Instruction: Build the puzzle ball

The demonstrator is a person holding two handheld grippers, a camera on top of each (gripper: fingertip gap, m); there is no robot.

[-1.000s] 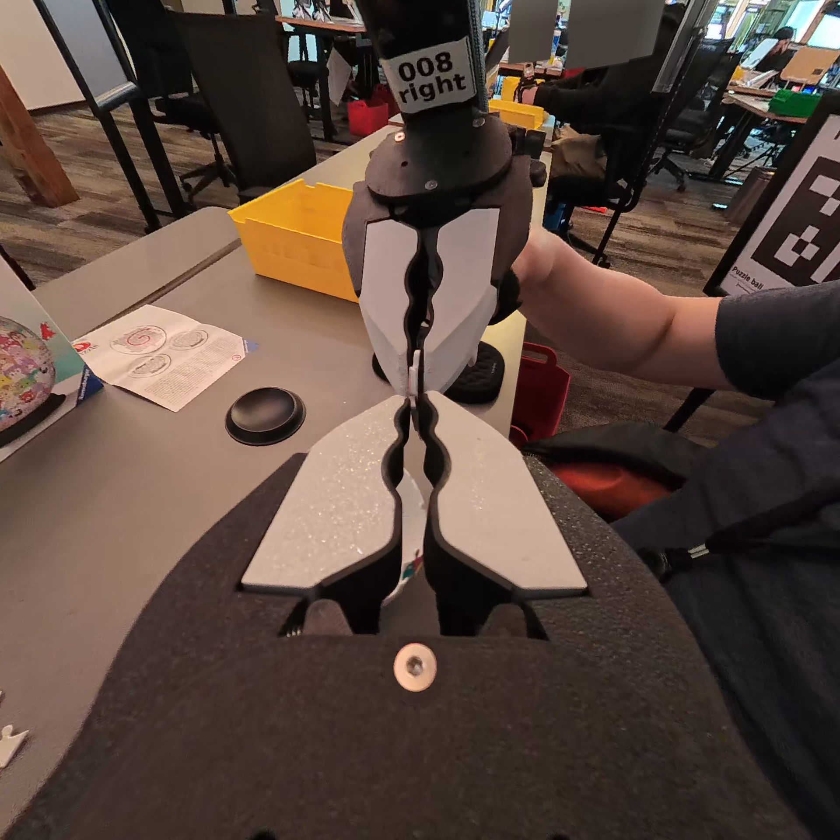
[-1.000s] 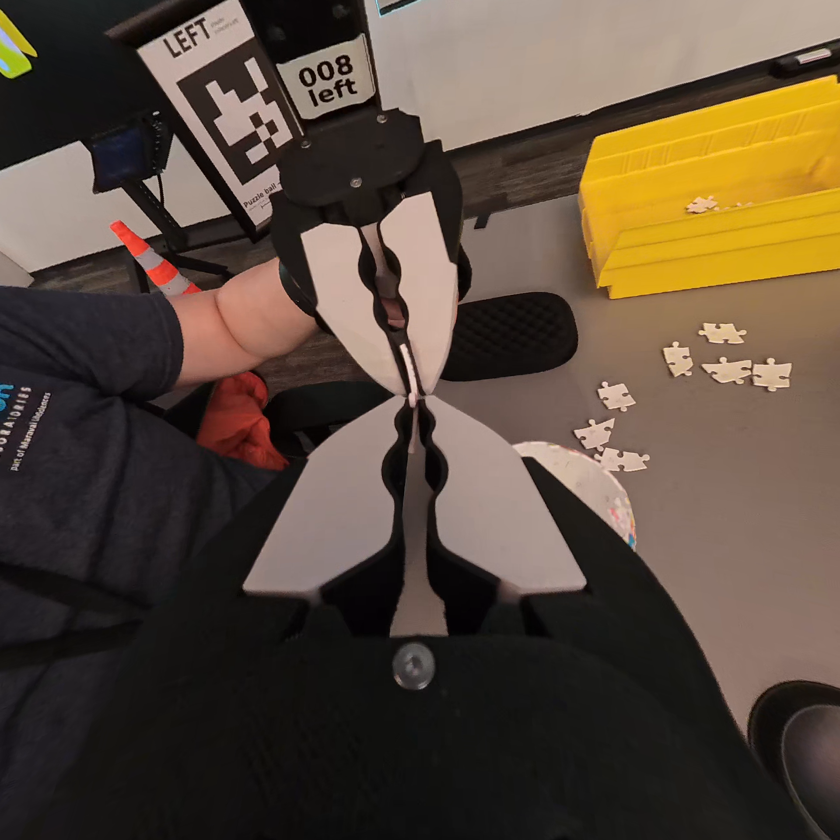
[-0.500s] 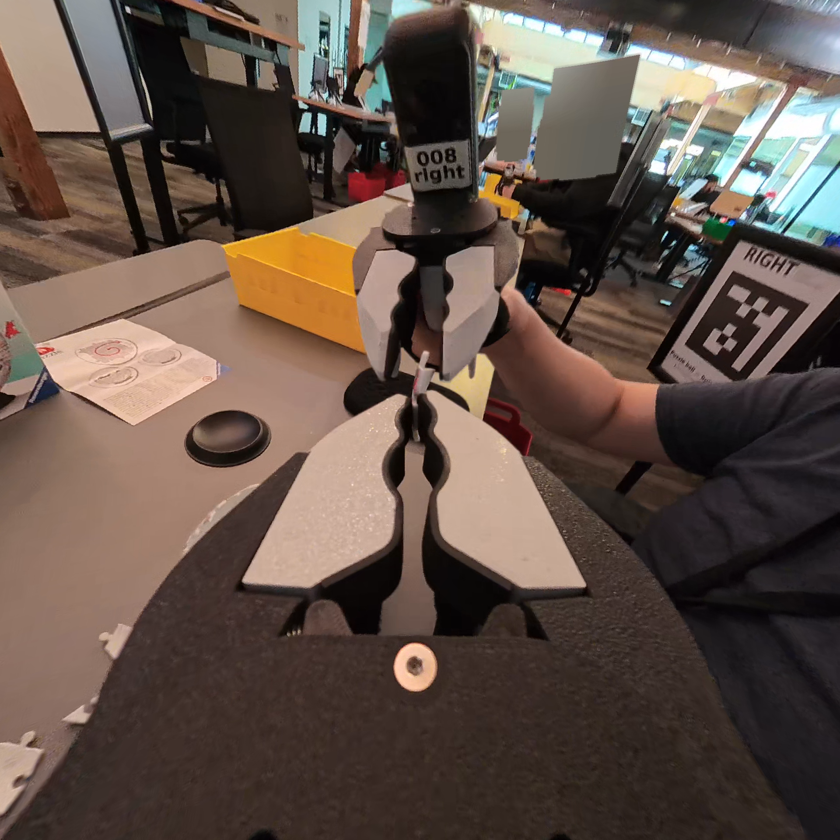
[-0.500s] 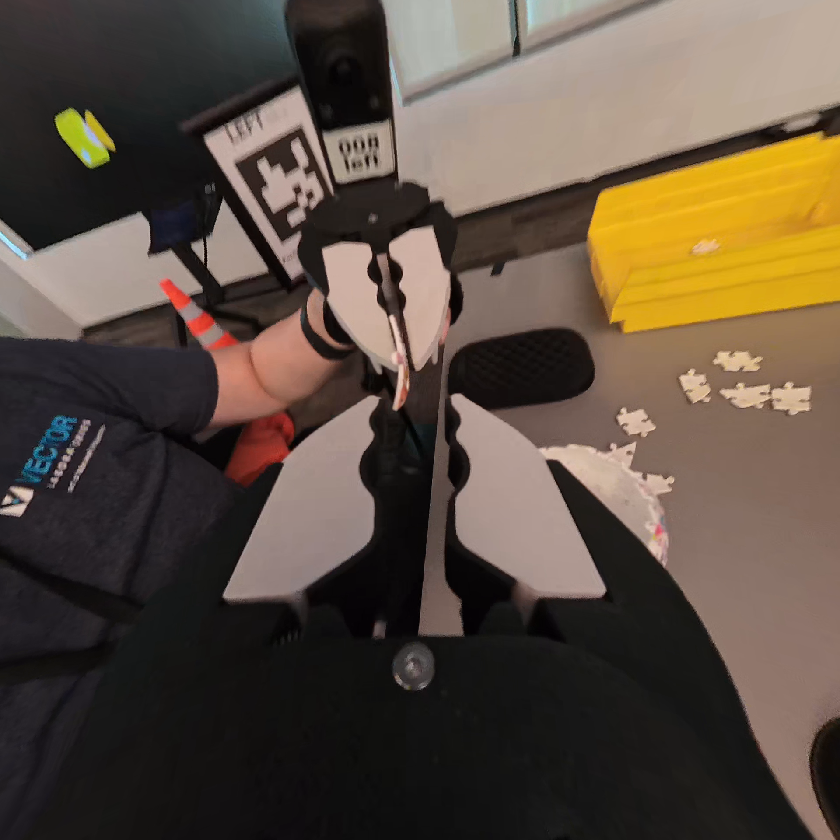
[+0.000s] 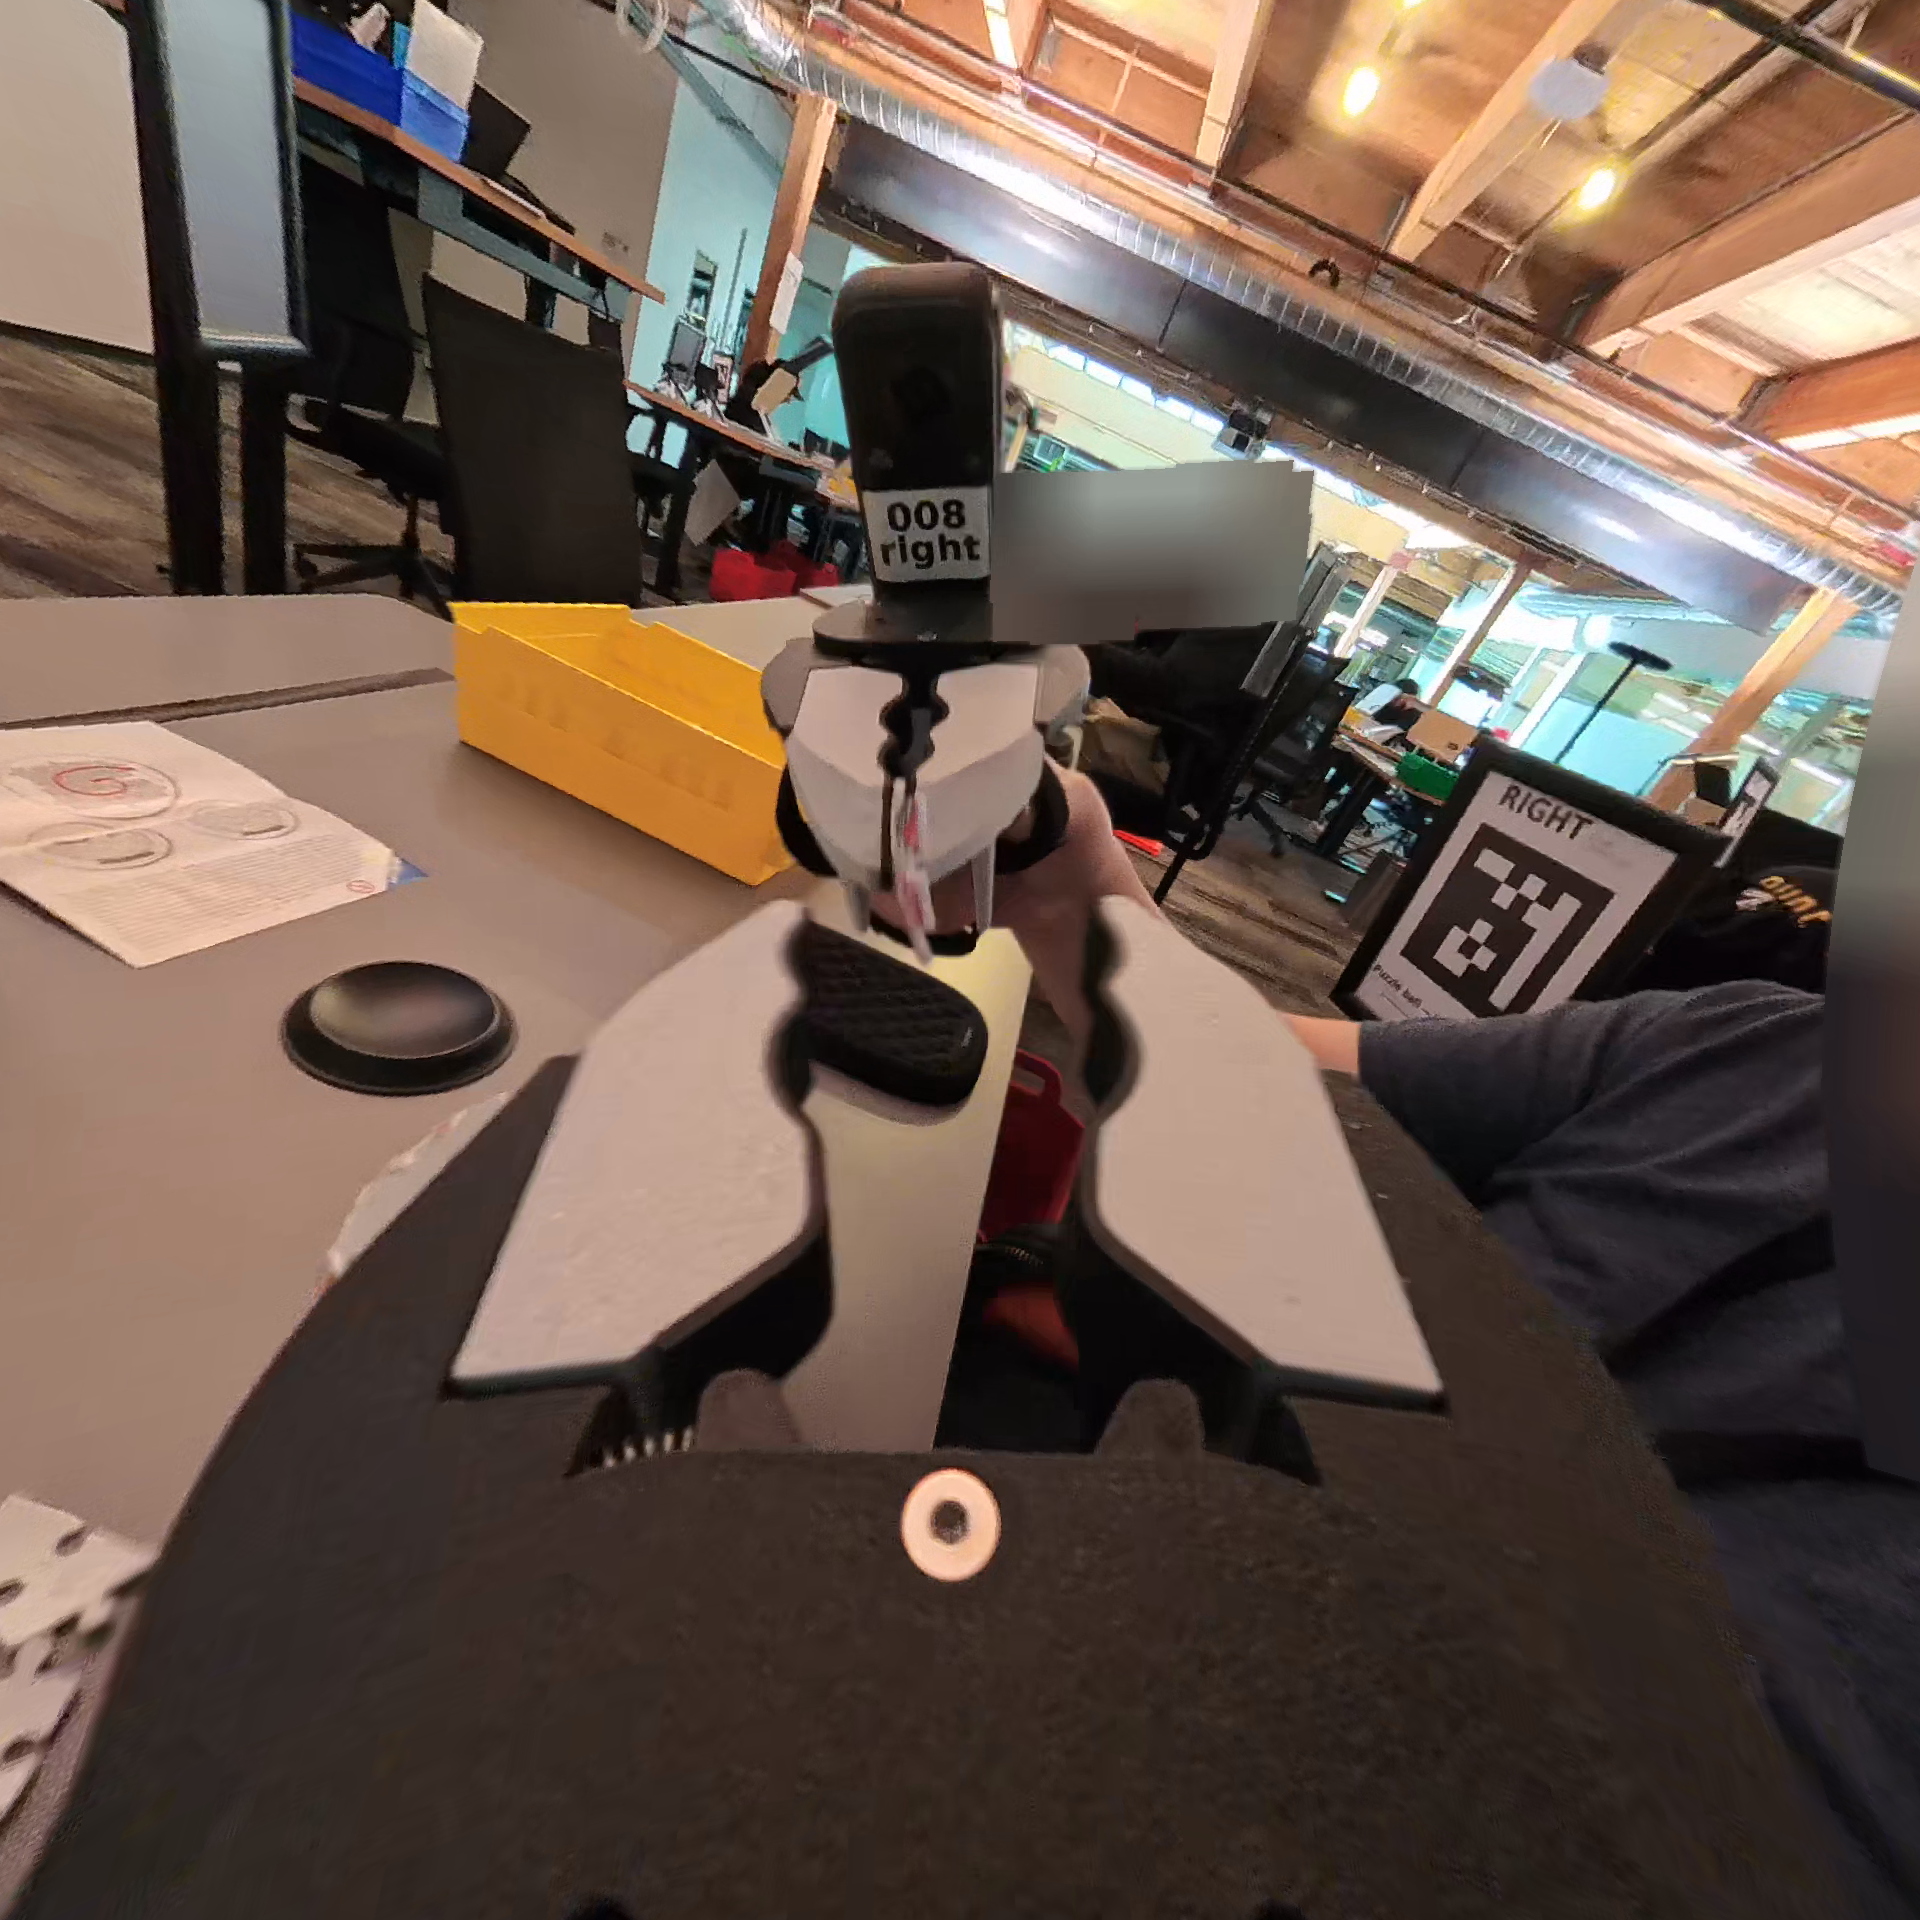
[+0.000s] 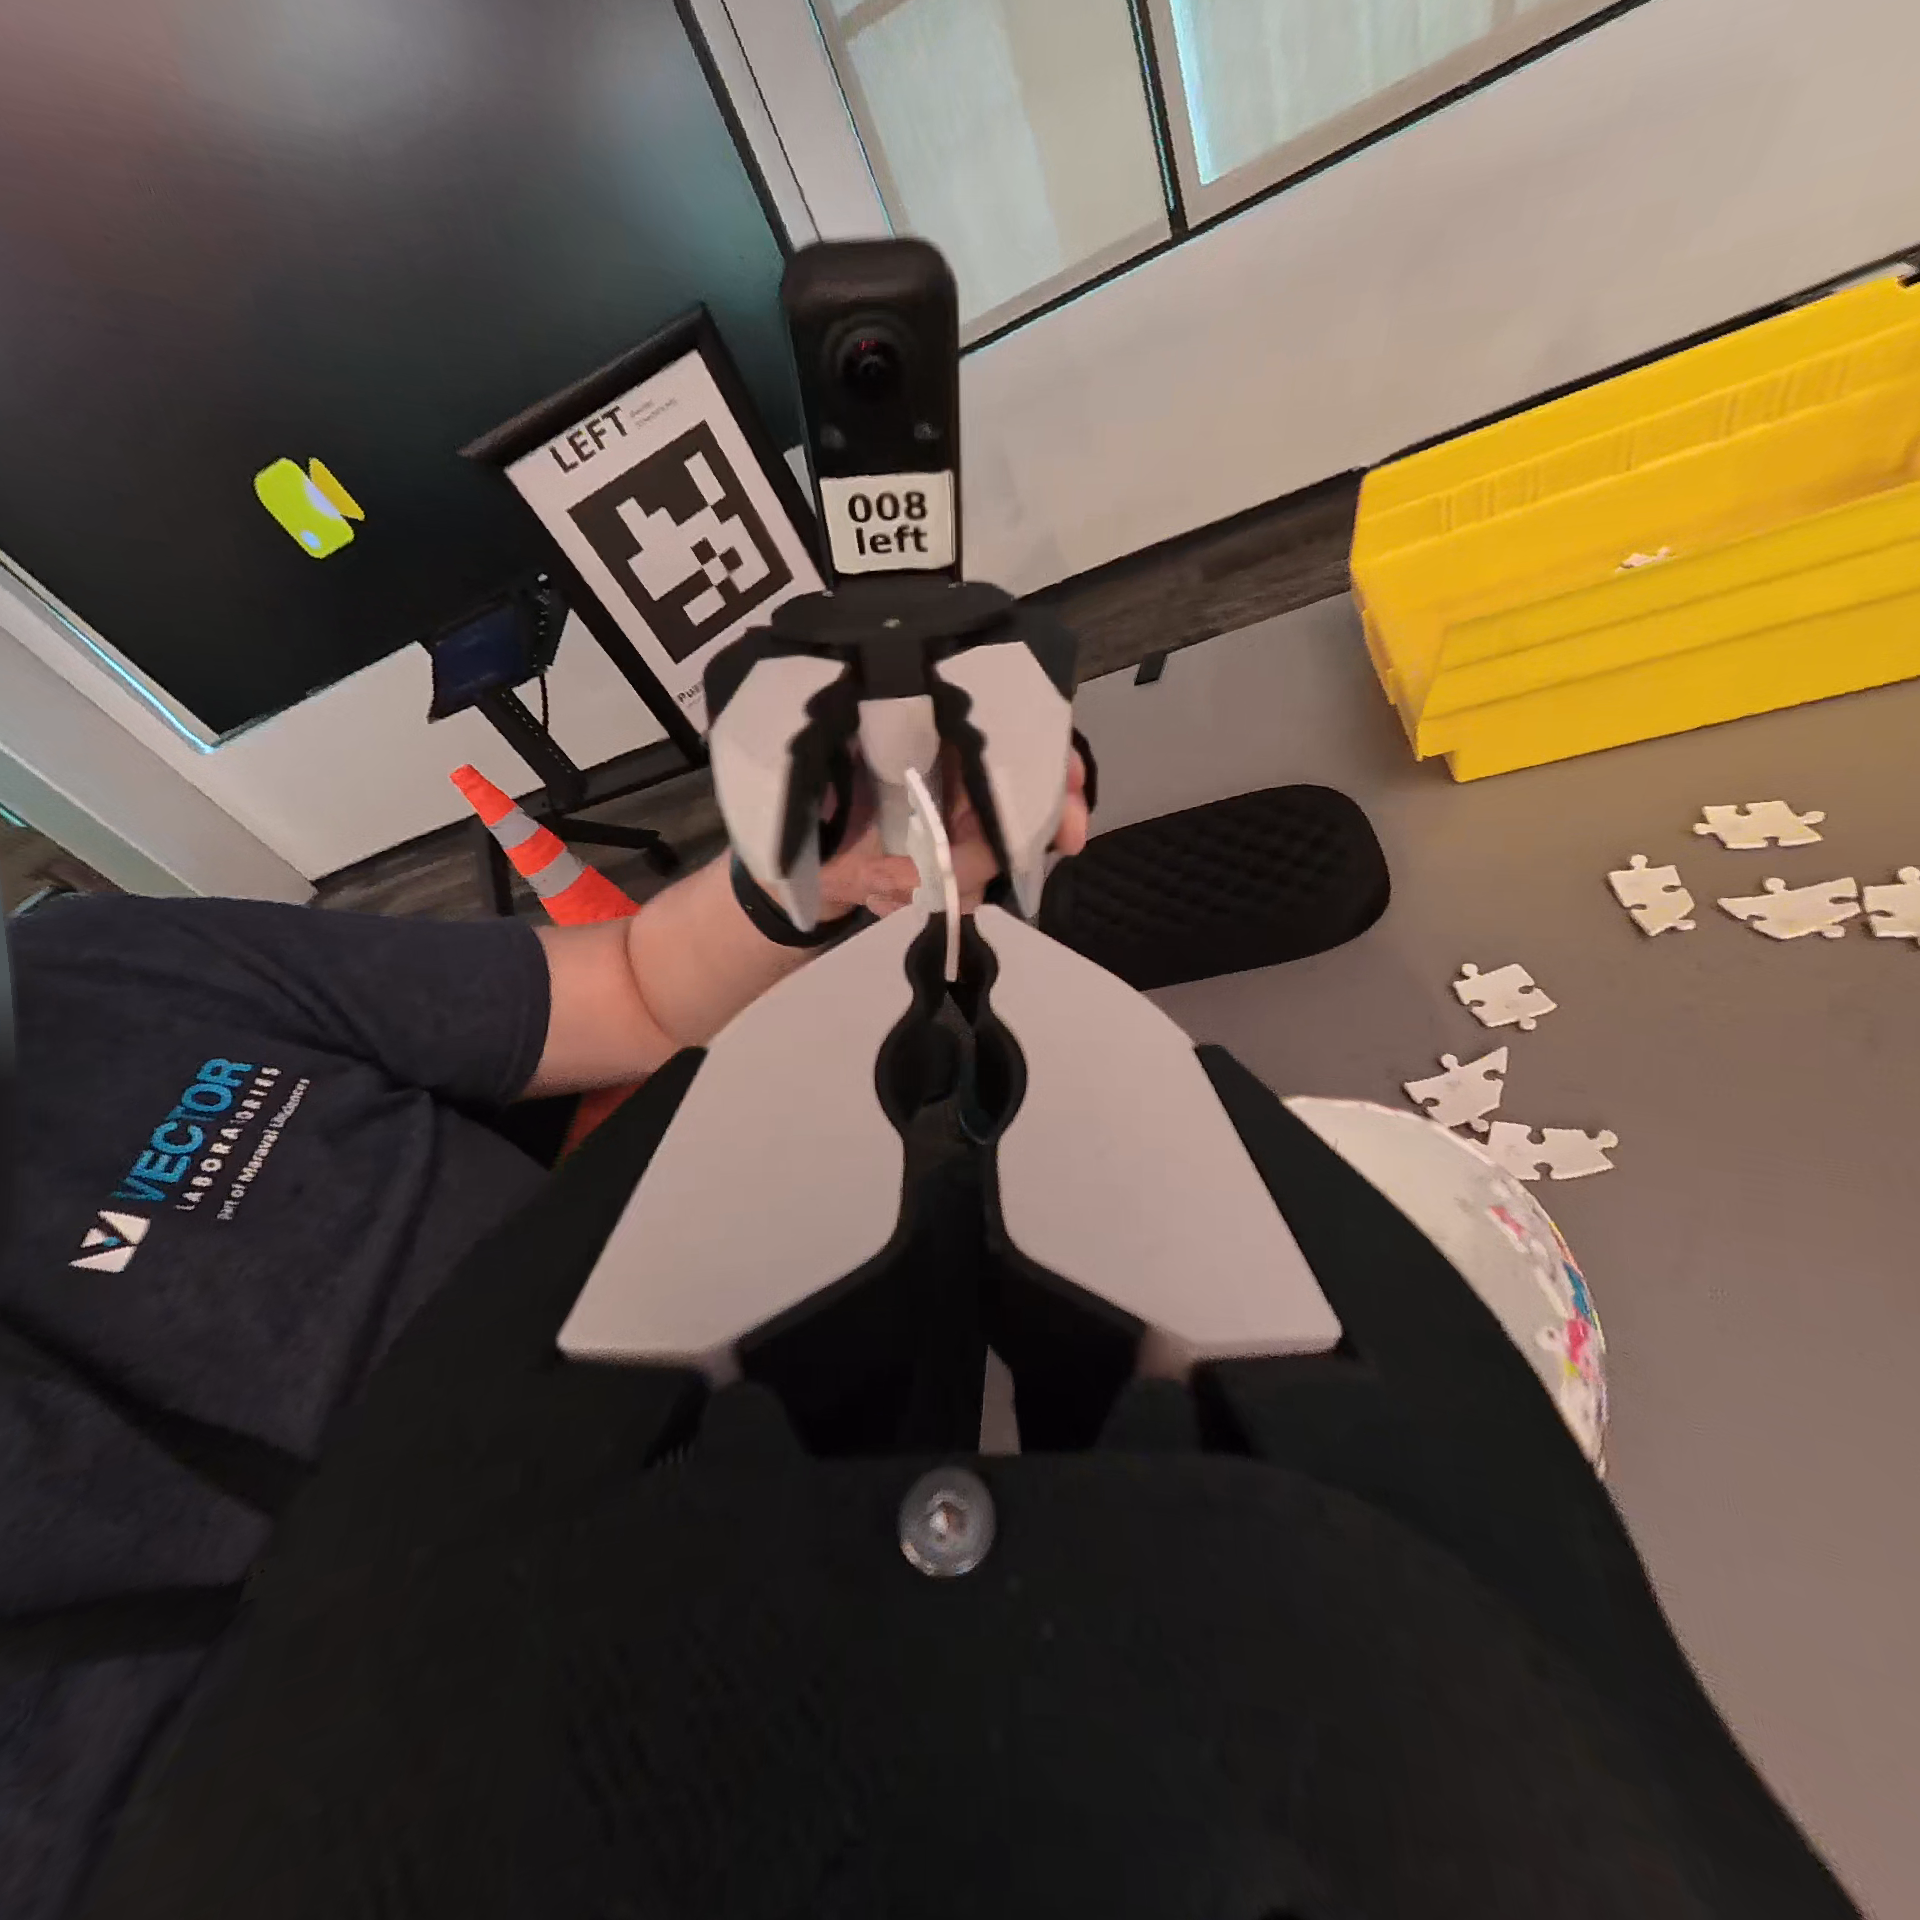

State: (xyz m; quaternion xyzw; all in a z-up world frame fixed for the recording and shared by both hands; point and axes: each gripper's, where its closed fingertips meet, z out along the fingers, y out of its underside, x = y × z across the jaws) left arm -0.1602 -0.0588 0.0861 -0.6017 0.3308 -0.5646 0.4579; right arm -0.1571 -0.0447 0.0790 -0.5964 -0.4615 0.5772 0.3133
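My right gripper [image 6: 954, 920] is shut on a white puzzle piece [image 6: 935, 862] and holds it edge-on in the air above the table's near edge. My left gripper [image 5: 951, 920] is open and empty, its fingers spread on either side of the piece. The two grippers face each other tip to tip. In the left wrist view the right gripper [image 5: 920, 904] pinches the piece [image 5: 912, 852]. In the right wrist view the left gripper [image 6: 909, 894] stands open. The part-built puzzle ball [image 6: 1496, 1247], a white dome with a coloured edge, lies on the table, mostly hidden behind my right gripper.
Loose puzzle pieces [image 6: 1496, 997] lie on the grey table [image 6: 1714, 1351]. A yellow bin [image 6: 1662, 623] stands beyond them. A black mesh pad [image 6: 1216, 883], a black round stand [image 5: 400, 1023] and a paper sheet [image 5: 156, 831] are also on the table. The person's arms and torso are close. Left and right tips are no more than a few centimetres apart.
The piece passed from the left gripper to the right. The left gripper, shut on it half a second ago, has opened. The right gripper, then open, has shut on it.
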